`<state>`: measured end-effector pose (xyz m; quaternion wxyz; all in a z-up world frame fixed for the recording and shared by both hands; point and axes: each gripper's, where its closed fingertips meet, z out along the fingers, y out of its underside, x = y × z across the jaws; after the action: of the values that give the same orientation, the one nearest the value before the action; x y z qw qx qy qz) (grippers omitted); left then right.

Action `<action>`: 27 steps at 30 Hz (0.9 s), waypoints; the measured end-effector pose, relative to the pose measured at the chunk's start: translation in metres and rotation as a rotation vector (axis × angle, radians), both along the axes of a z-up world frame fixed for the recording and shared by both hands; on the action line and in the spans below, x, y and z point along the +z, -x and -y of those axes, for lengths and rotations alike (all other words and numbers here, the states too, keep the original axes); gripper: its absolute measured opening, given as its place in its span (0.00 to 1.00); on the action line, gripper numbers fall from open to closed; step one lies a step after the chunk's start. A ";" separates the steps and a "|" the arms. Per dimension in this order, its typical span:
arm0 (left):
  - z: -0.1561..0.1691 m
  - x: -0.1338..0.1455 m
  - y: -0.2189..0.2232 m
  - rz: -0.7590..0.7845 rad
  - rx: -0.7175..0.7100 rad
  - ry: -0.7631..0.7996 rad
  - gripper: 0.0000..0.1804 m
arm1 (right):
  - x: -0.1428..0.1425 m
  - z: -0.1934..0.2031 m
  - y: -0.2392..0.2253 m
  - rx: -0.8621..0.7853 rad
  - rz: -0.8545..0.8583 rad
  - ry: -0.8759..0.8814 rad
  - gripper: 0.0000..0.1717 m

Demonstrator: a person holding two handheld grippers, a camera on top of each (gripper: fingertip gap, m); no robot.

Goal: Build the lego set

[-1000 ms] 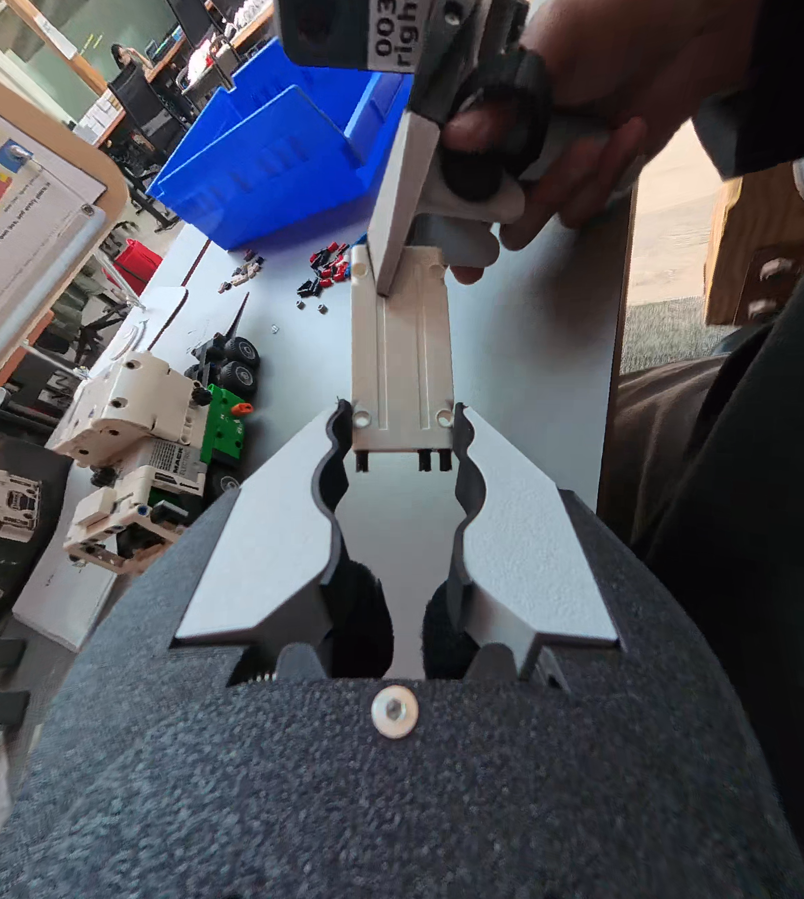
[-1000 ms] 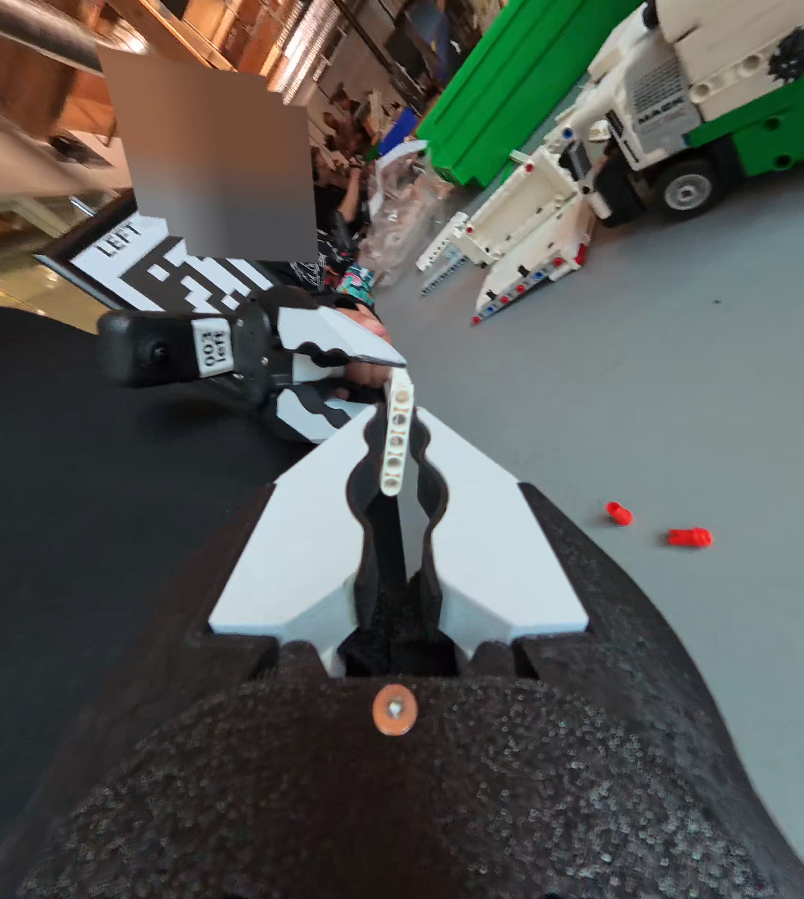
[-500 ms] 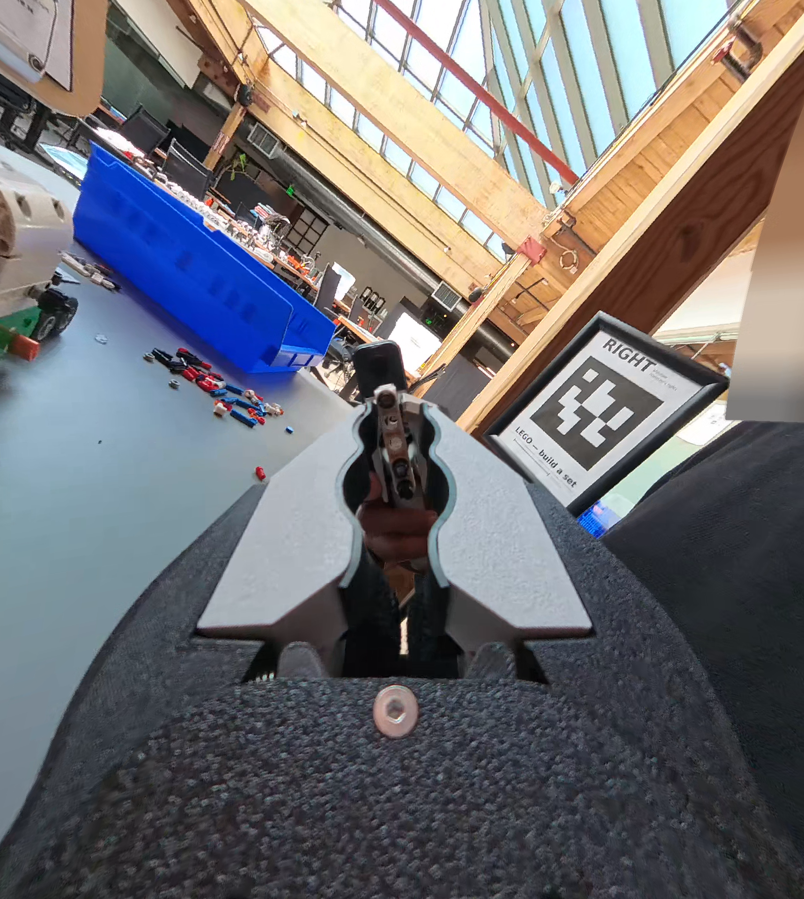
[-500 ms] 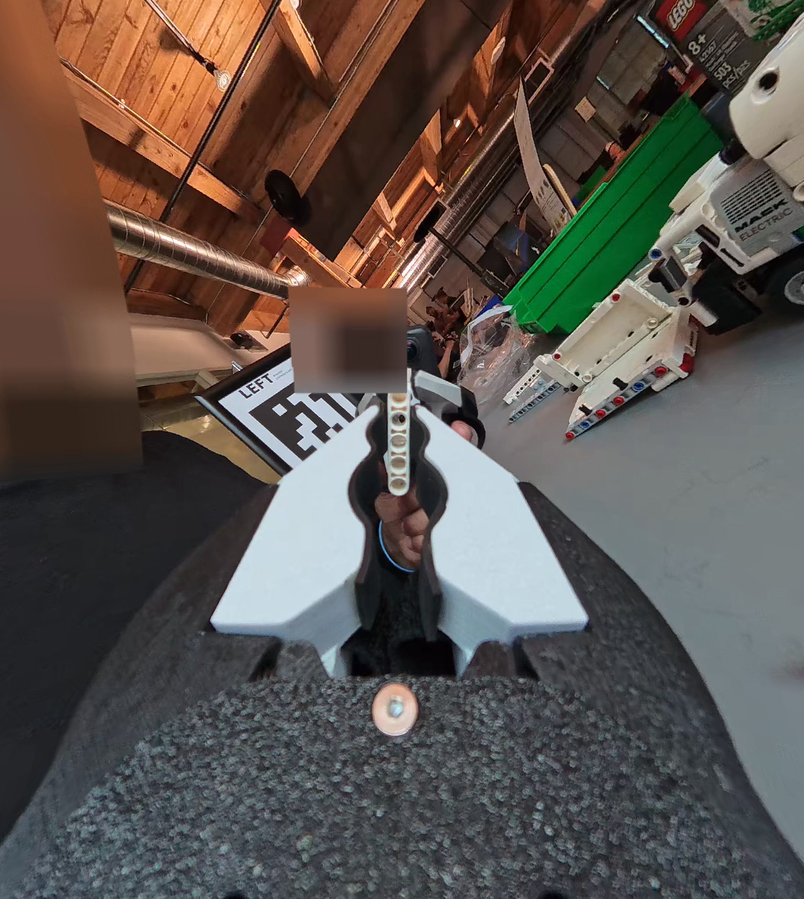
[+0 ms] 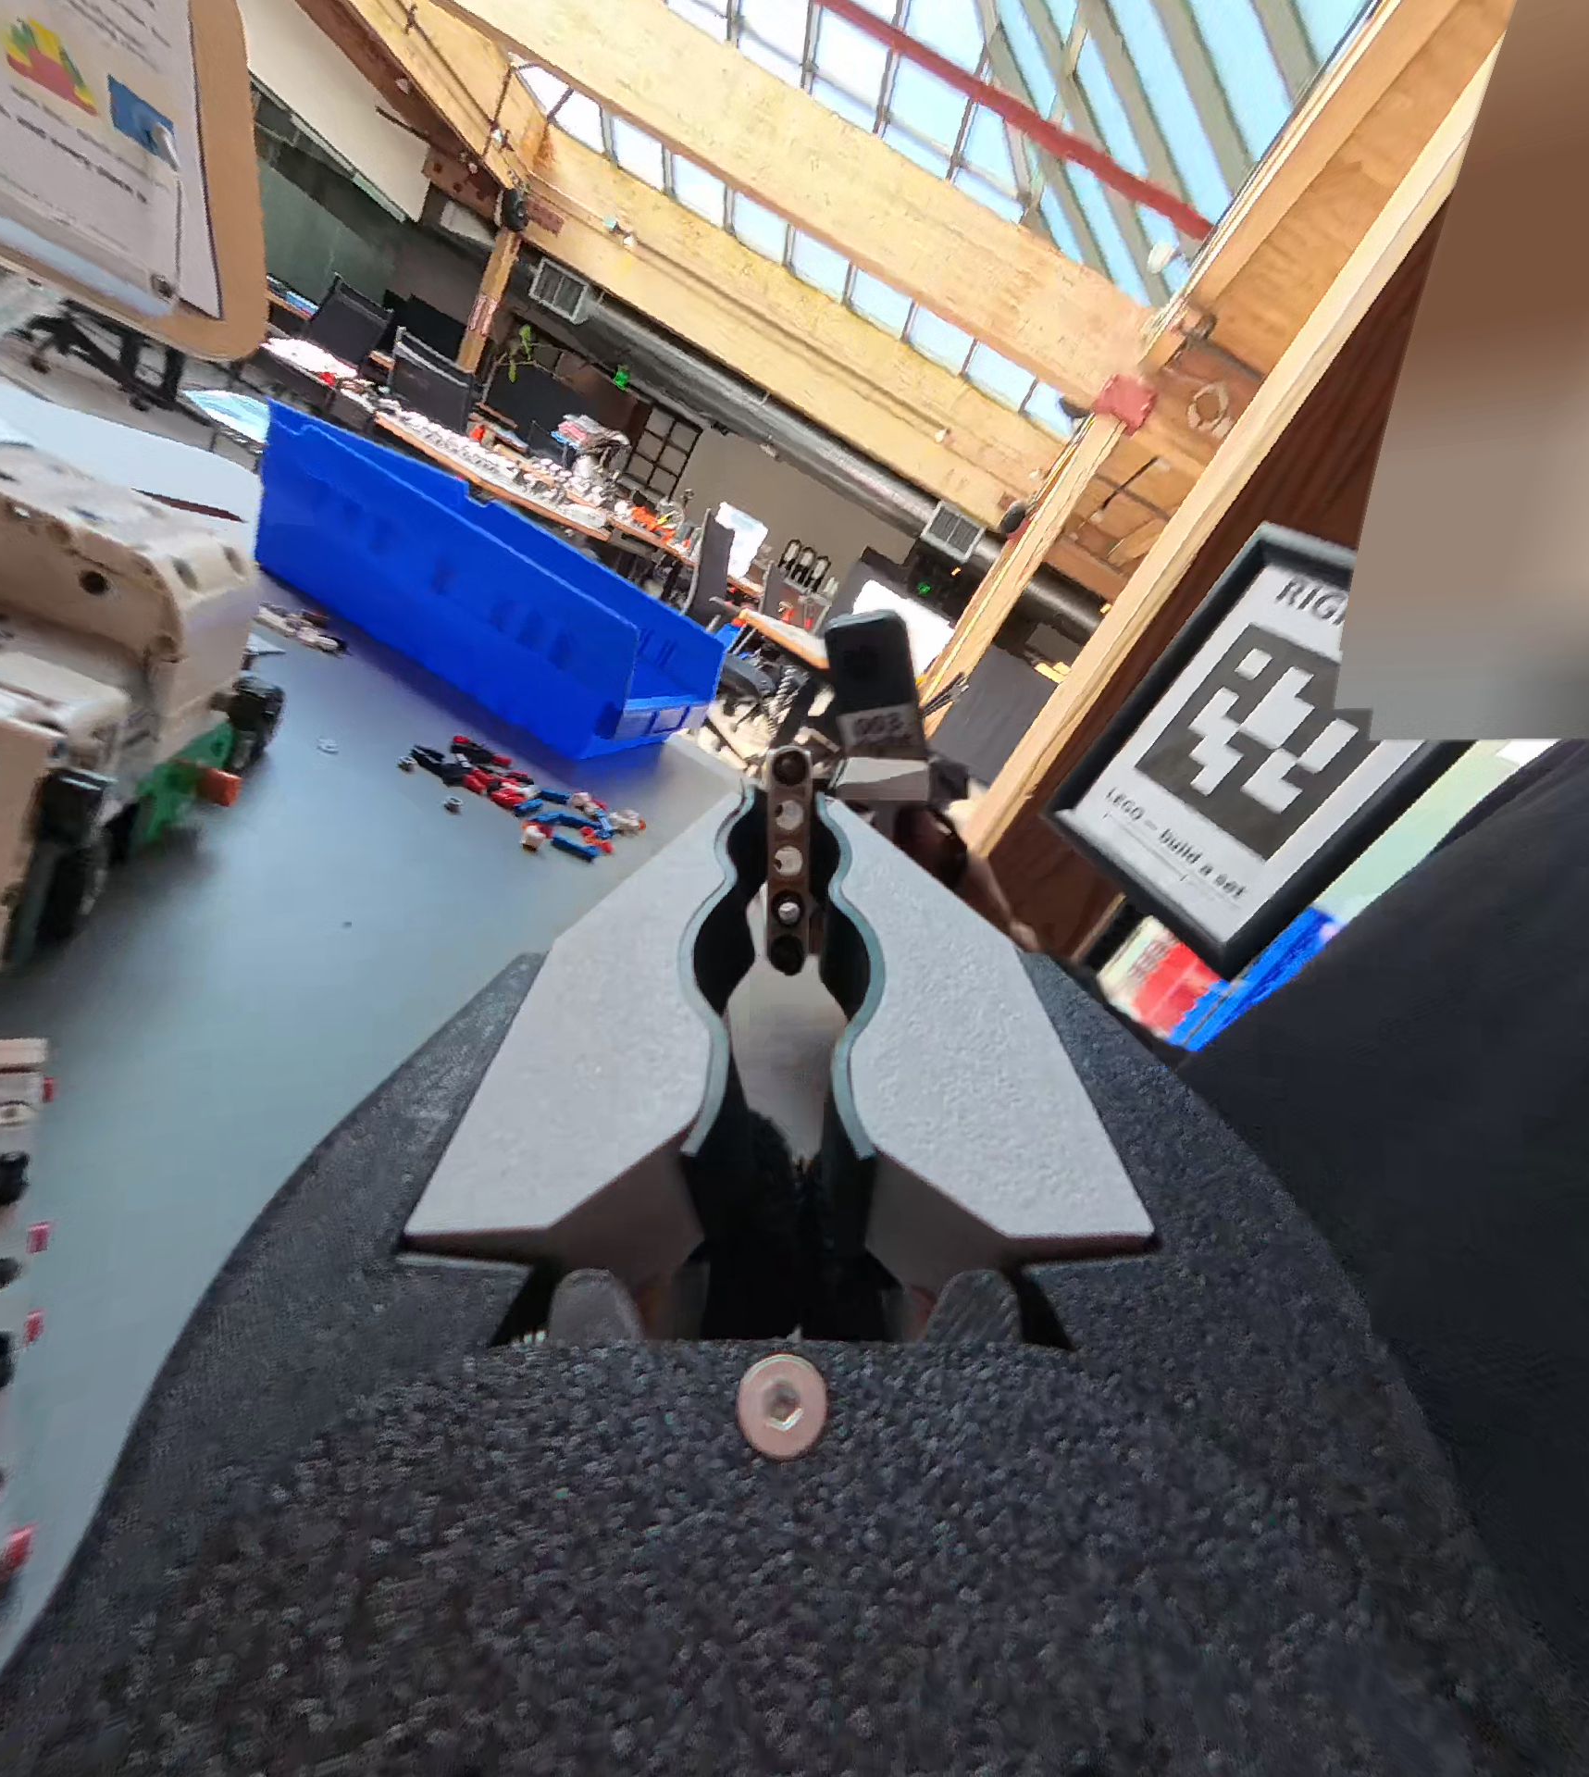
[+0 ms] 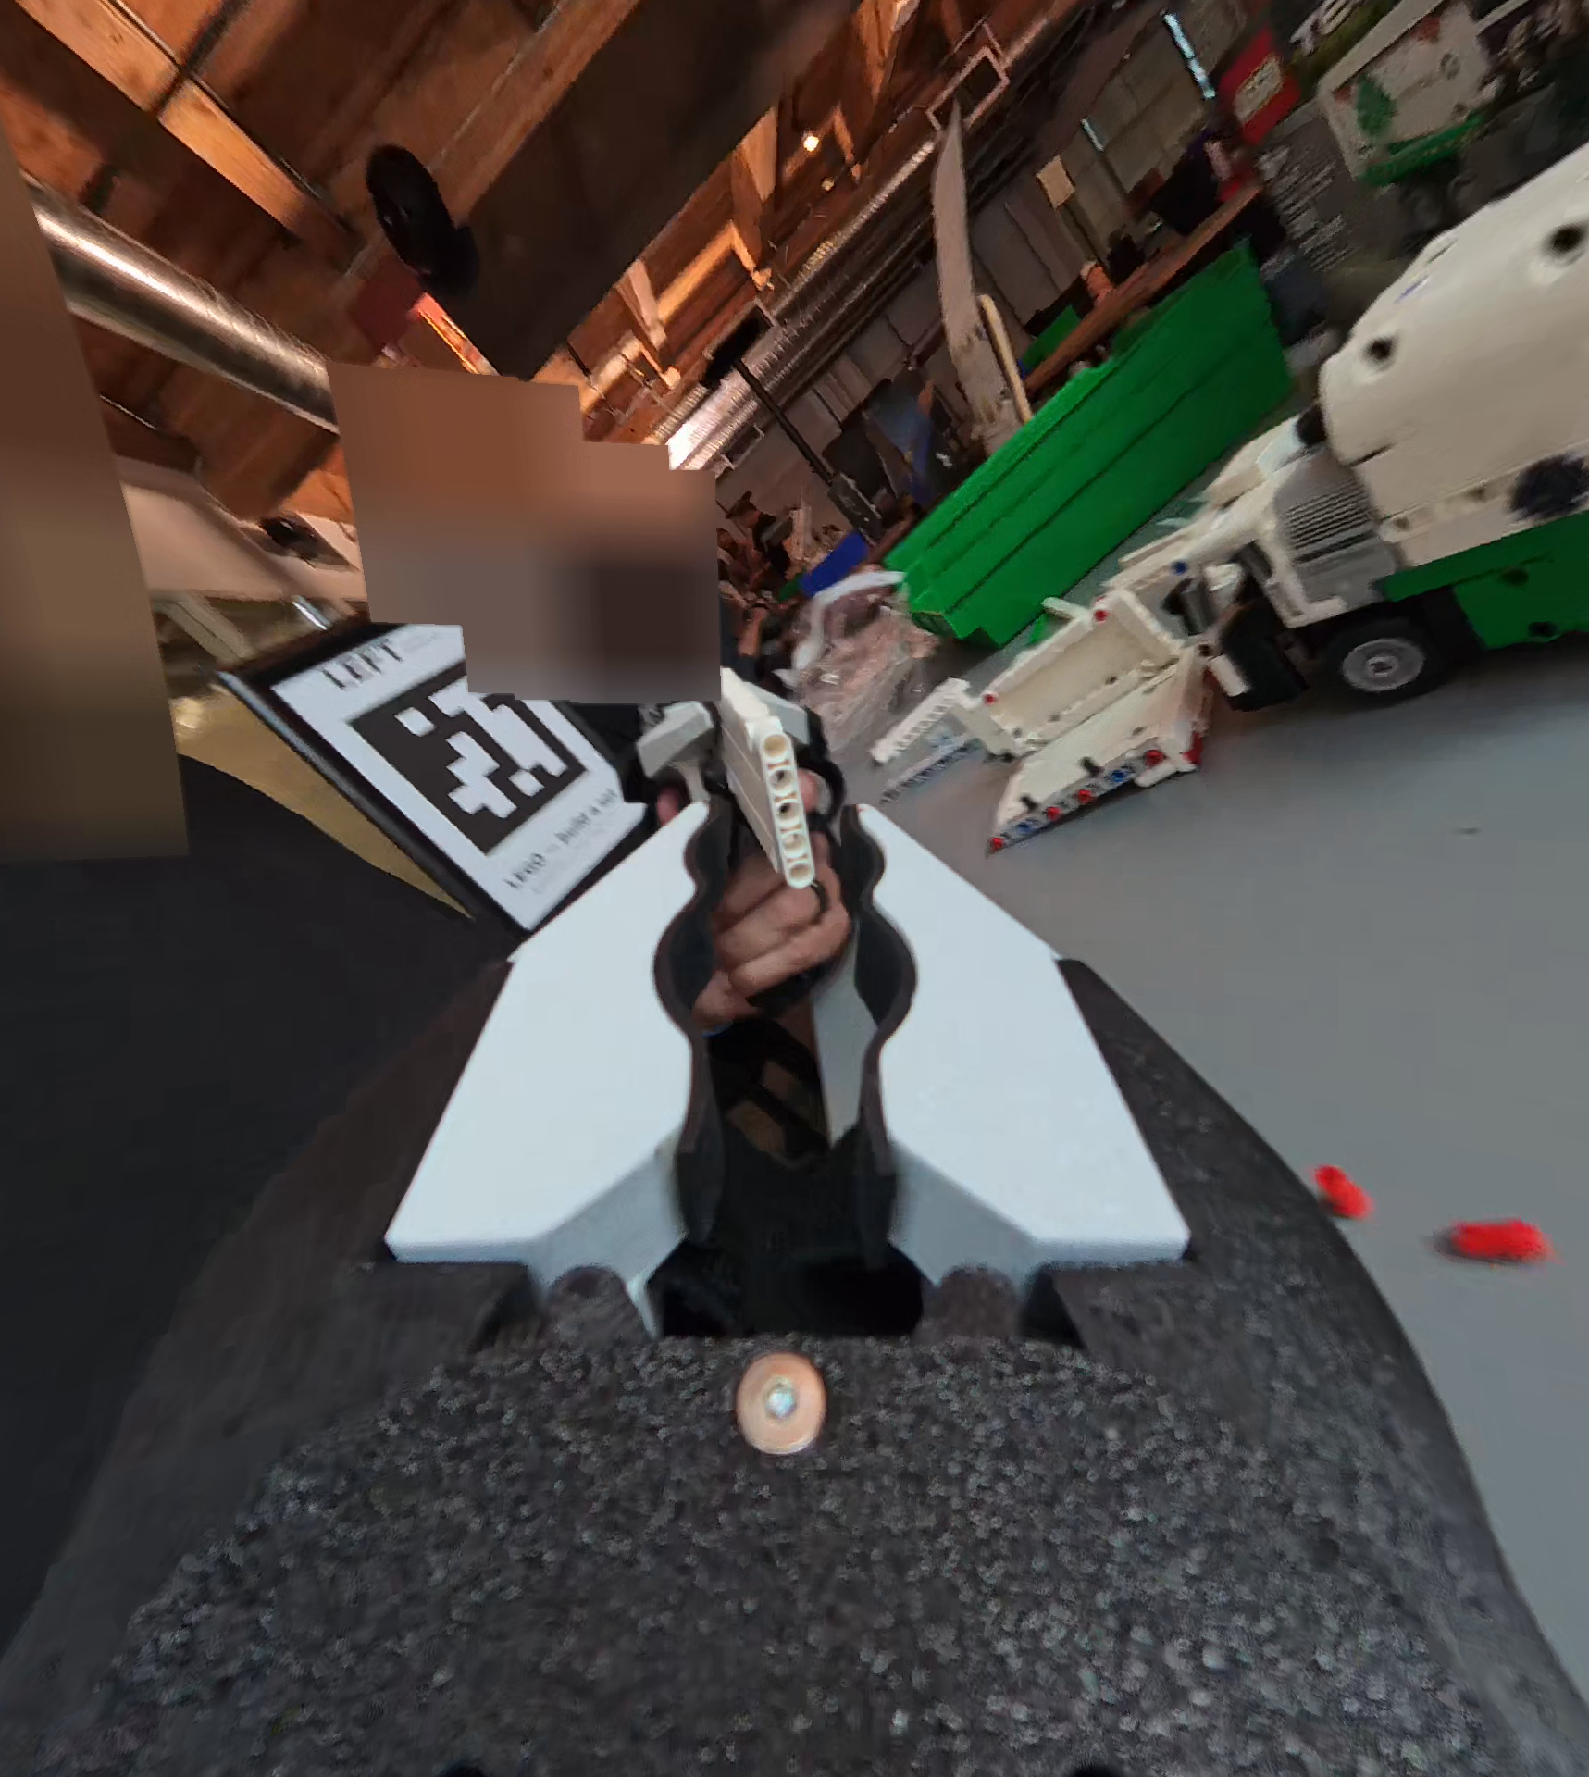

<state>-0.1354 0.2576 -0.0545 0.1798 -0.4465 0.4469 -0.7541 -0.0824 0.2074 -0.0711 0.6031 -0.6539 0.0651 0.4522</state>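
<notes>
Between my left gripper's fingers sits a pale panel piece with a row of holes, clamped edge-on and held up off the grey table. My right gripper is spread apart, its pads clear of that panel, which shows tilted between them. A hand on the other gripper's handle fills the gap behind it. To my left stand a white and green toy truck, a blue bin and scattered small parts. Two red pins lie on open table at my right. Framed marker cards stand close on the near side, wooden beams and skylights overhead
</notes>
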 end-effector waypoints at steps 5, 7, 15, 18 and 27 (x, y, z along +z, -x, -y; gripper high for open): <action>-0.022 -0.026 -0.006 -0.076 0.117 -0.246 0.03 | -0.067 0.029 -0.062 -0.165 0.694 0.324 0.13; -0.023 -0.026 -0.007 -0.069 0.128 -0.252 0.03 | -0.079 0.032 -0.060 -0.075 0.735 0.370 0.14; -0.019 -0.024 -0.004 -0.033 0.139 -0.295 0.03 | -0.114 0.016 -0.055 -0.105 1.044 0.466 0.09; -0.020 -0.024 -0.005 -0.039 0.127 -0.271 0.03 | -0.113 0.012 -0.058 -0.142 1.036 0.464 0.07; -0.020 -0.022 -0.003 -0.025 0.122 -0.266 0.03 | -0.109 0.008 -0.049 -0.101 1.003 0.448 0.02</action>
<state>-0.1325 0.2772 -0.0761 0.2771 -0.4543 0.5171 -0.6704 -0.0334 0.1995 -0.1797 0.4272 -0.8976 -0.1044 0.0310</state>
